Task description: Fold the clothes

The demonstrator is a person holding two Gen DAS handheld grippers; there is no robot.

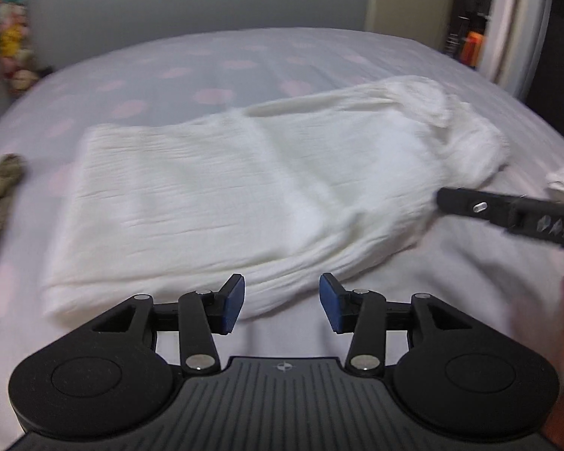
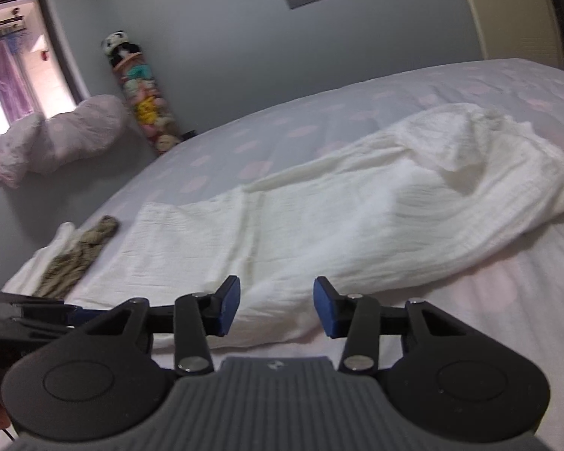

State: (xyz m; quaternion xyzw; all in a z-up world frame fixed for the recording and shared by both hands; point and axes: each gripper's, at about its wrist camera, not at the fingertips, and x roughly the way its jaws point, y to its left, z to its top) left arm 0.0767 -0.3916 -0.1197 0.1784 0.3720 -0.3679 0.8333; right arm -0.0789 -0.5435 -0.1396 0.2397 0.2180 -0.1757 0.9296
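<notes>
Left tongs (image 1: 282, 302), right tongs (image 2: 276, 306): black linkage arms, silver pivot screws, blue pads (image 1: 234, 302), grey ribbed housing, small cross emblem.

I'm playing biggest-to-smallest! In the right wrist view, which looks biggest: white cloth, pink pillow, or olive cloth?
1. White cloth, by far.
2. Pink pillow.
3. Olive cloth.
The pillow sits farther from the camera, so its true size against the olive cloth is unsure.

Home bedroom. Wide bed (image 2: 451, 86) with pale sheet printed in pink spots; pillow (image 2: 56, 143) propped by a window (image 2: 7, 75) with purple curtains. Tall stack of soft toys (image 2: 144, 101) in corner, grey walls, cream door (image 2: 515, 11). Clothes lying on the bed.
</notes>
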